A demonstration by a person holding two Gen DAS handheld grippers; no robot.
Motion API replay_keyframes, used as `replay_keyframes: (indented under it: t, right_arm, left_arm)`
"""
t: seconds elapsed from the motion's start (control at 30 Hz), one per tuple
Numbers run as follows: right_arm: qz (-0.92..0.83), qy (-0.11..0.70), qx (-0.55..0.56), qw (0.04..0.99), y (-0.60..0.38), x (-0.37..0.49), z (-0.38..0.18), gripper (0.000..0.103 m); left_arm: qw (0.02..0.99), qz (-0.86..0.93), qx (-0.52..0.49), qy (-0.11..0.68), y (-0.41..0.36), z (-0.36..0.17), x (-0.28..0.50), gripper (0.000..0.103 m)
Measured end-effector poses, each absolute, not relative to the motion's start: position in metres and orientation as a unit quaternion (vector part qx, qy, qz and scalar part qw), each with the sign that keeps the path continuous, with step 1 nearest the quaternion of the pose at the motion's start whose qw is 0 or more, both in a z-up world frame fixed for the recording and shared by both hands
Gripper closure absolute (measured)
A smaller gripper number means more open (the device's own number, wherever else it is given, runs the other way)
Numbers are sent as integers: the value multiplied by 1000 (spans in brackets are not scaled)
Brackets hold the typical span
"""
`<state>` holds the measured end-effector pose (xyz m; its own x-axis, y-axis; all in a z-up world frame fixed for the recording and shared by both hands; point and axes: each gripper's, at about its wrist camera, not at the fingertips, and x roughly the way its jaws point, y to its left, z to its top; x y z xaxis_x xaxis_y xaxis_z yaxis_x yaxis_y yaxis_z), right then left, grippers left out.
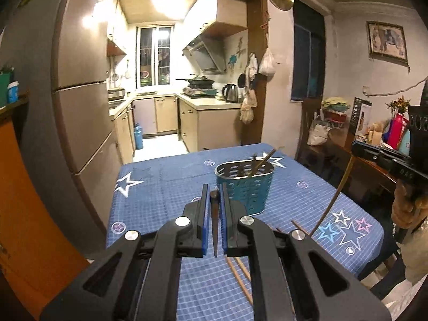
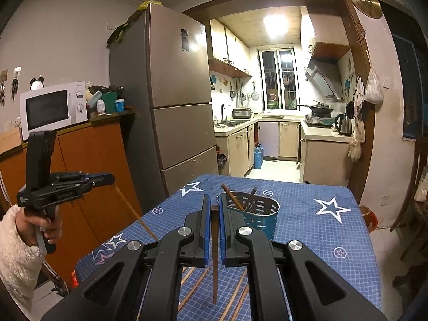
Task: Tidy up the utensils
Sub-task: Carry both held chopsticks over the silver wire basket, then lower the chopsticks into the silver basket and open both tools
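Chopsticks | one being gripped by left gripper (image 1: 214, 195), one by right gripper (image 2: 214, 208), both being held above table (image 1: 165, 176), long axes hanging tip-down | step: carrying to holder (image 1: 244, 184) | next: tips being lowered into its mouth | spares (image 2: 192, 286) being left on cloth

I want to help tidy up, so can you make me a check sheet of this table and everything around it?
Surface: table under a blue star cloth.
Job's things: teal holder with chopsticks inside; loose chopsticks lying on the cloth.
Clutter: nothing seen.
Grippers: left tool shut on left chopstick; right tool shut on right chopstick.
Cables: pale cord along the far wall.
Surroundings: fridge, microwave, kitchen beyond.
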<state>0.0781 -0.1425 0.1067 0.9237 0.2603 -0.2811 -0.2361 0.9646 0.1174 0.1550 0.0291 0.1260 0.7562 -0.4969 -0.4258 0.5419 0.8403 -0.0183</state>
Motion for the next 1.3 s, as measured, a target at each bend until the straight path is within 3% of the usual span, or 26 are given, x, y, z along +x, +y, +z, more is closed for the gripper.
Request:
replay_keyframes:
  t: [0.33,0.73,1.3]
  right_arm:
    - [111,126,25,985,-158,87,159,96]
    - [47,89,24,995,-187,166,221,96]
    - [28,130,54,990,-187,258,162,96]
  left_arm:
    - [928,-315,66,188,-18,180,183,98]
    - [929,-324,83,161,-81,221,246,98]
    - [922,-307,76,222,-106,152,322,97]
